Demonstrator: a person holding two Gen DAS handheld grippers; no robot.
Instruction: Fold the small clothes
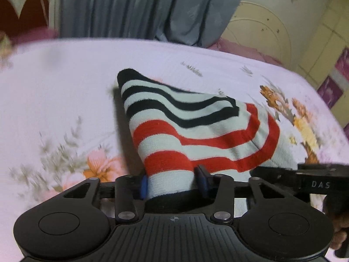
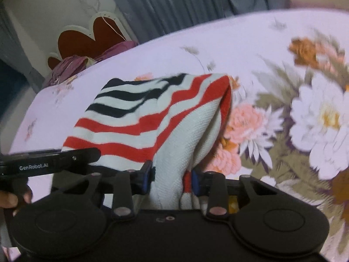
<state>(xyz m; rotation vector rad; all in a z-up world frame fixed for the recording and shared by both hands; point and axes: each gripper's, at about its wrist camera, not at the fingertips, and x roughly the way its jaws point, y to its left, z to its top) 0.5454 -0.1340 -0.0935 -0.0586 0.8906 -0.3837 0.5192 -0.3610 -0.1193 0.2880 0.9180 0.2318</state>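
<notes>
A small knitted garment [image 1: 192, 126] with white, red and black stripes hangs lifted above the floral bedsheet [image 1: 54, 91]. My left gripper [image 1: 172, 183] is shut on its near edge, blue pads pressing the cloth. The right gripper's body [image 1: 305, 179] shows beside it at the right. In the right wrist view the same garment [image 2: 152, 120] drapes away from my right gripper [image 2: 172, 179], which is shut on a bunched white and red part. The left gripper's body [image 2: 50, 161] shows at the left, close by. Both grippers hold the cloth side by side.
The bed with a pale lilac sheet [image 2: 272, 43] printed with large flowers fills both views. Grey curtains [image 1: 135, 6] hang behind it. A dark red headboard [image 2: 91, 41] and purple bedding [image 2: 72, 65] stand at the far end. A yellow wardrobe [image 1: 305, 28] is at right.
</notes>
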